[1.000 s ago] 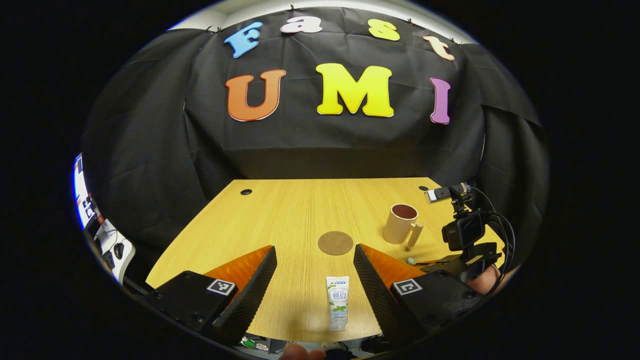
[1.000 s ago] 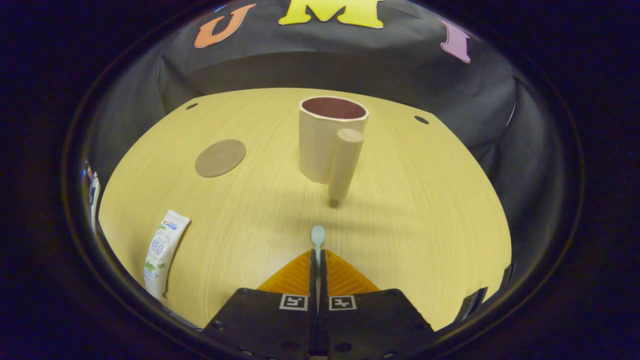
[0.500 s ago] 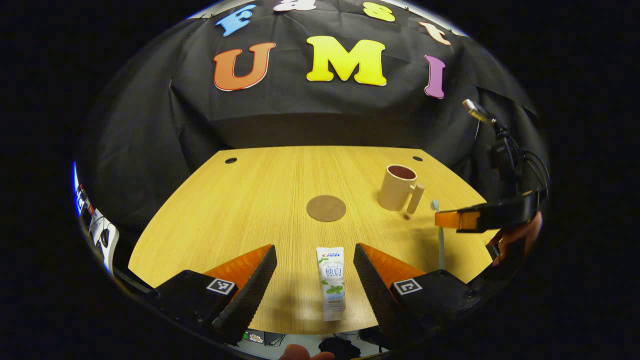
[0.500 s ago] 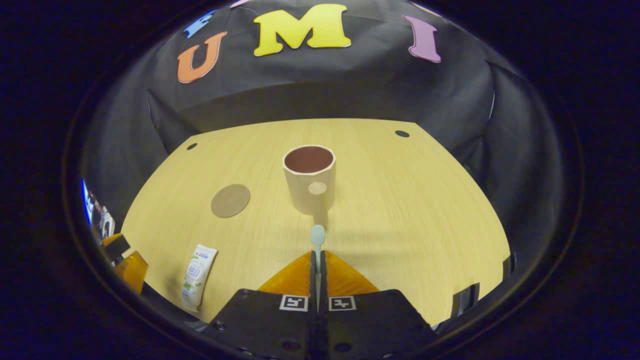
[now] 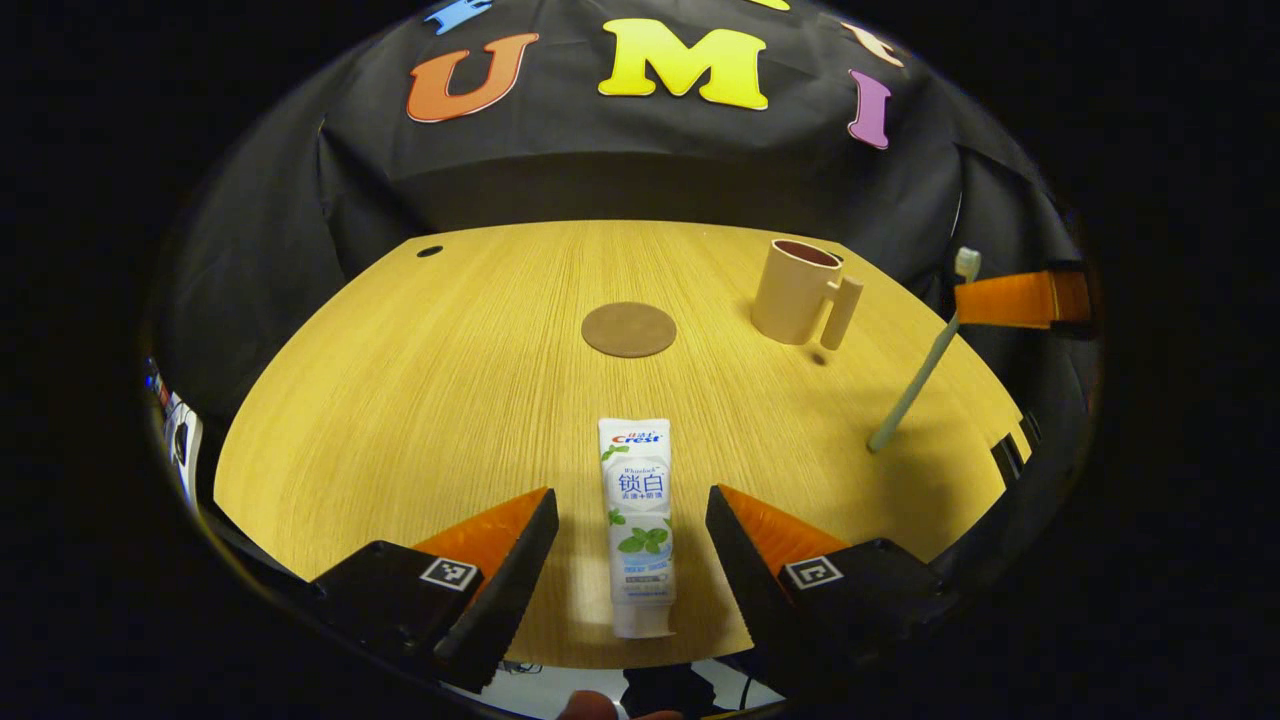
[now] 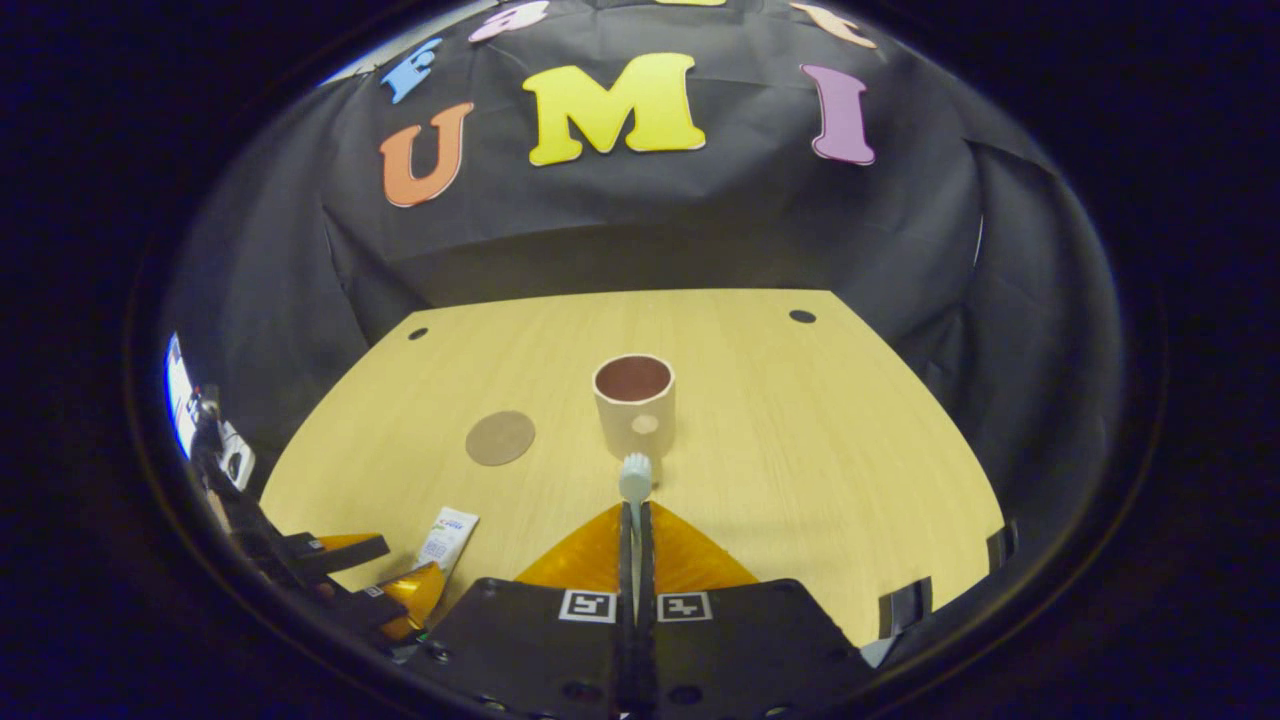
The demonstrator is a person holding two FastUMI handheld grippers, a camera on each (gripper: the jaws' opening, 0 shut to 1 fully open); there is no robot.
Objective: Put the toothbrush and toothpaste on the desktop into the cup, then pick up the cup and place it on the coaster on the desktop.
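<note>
Two grippers, four task items on our desk (image 5: 400, 400).

Item: right gripper (image 6: 635, 525). Fingers pressed together on the toothbrush (image 6: 635, 478), head end poking out forward; held in the air short of the cup (image 6: 634, 405).

Item: left gripper (image 5: 630, 545). Fingers spread wide, straddling the toothpaste (image 5: 638, 520) without touching it; the tube lies flat near the desk's front edge.

Item: cup, upright, mouth open, handle toward the right gripper. Coaster (image 5: 629, 329) lies bare, to the cup's left in both views and well apart from it.

Step in hand, as we judge it: carry the toothbrush over the cup and drop it in. We should centre the hanging tail over the mouth, tilt it nearer vertical, lower it past the rim, then let go, so the cup is not tipped.

Views compared: the left gripper view shows the toothbrush's full length, slanting down from the right gripper (image 5: 1015, 298), tail off the desk; the right gripper view gives us just the head, but shows the alignment with the cup.
</note>
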